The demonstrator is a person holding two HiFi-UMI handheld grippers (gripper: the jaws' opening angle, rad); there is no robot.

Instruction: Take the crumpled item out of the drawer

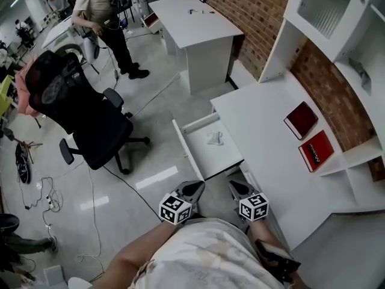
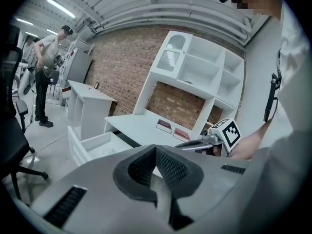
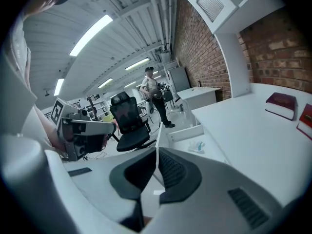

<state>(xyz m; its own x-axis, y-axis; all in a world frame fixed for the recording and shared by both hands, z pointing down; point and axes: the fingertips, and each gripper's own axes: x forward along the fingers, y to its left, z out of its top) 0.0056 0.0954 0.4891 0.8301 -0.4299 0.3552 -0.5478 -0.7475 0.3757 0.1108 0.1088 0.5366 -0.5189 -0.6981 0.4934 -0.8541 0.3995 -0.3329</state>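
The white desk [image 1: 258, 137] has its drawer [image 1: 191, 149] pulled out toward the floor. In it lies the crumpled white item [image 1: 215, 138], which the right gripper view shows near the drawer's far end [image 3: 197, 146]. Both grippers hover close to my body, short of the drawer's front. My left gripper [image 1: 195, 187] is shut with nothing in it, its pads touching [image 2: 156, 150]. My right gripper [image 1: 237, 186] is also shut and holds nothing [image 3: 157, 152]. Each gripper is a drawer's length short of the item.
Two red books [image 1: 301, 119] [image 1: 317, 150] lie on the desk by the brick wall, under the white shelf unit [image 1: 337, 17]. A black office chair [image 1: 84, 110] stands left of the drawer. A second white desk [image 1: 192, 23] and a person [image 1: 102, 17] are farther back. Cables [image 1: 51, 203] lie on the floor.
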